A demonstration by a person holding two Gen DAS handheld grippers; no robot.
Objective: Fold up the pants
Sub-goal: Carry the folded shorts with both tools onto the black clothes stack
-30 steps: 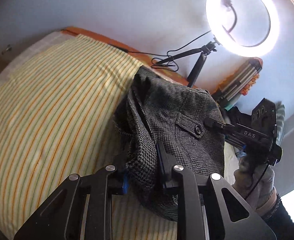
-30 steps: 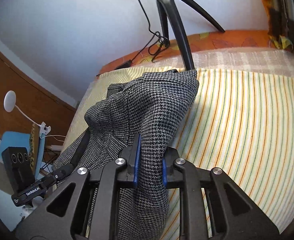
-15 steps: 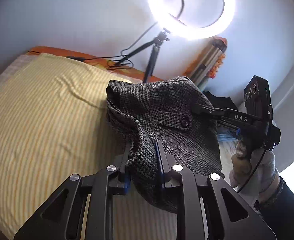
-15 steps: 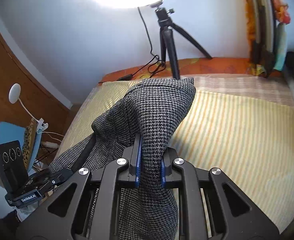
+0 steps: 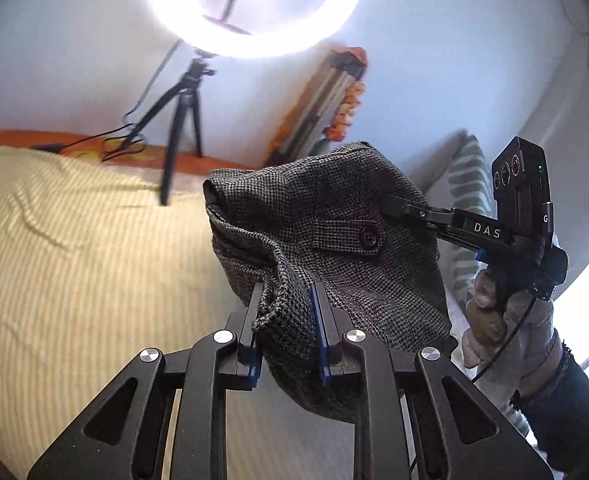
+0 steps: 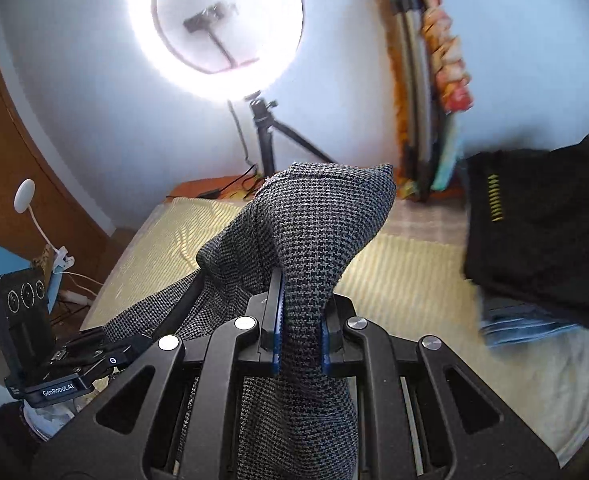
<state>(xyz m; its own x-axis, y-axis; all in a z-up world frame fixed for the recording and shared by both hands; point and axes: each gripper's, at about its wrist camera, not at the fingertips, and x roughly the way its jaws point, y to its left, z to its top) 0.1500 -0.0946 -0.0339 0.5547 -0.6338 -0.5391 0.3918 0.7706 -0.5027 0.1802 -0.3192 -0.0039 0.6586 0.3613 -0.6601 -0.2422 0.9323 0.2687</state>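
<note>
Grey houndstooth pants (image 5: 334, 248) hang in the air above a yellow striped bed (image 5: 74, 280). My left gripper (image 5: 286, 304) is shut on a bunched edge of the fabric. In the left wrist view the right gripper (image 5: 390, 204) bites the cloth near a buttoned pocket flap (image 5: 368, 236). In the right wrist view my right gripper (image 6: 300, 296) is shut on a thick fold of the pants (image 6: 318, 232), which drape over and below it. The left gripper's body (image 6: 54, 364) shows at lower left.
A lit ring light (image 5: 250, 4) on a black tripod (image 5: 178, 120) stands behind the bed. A rolled mat (image 6: 426, 92) leans on the wall. A stack of dark folded clothes (image 6: 542, 228) lies on the bed's right side. A wooden door (image 6: 18, 160) is at left.
Both grippers have lifted the pants up off the bed and tilted upward; the ring light and wall now fill more of both views. Both grips have held.
</note>
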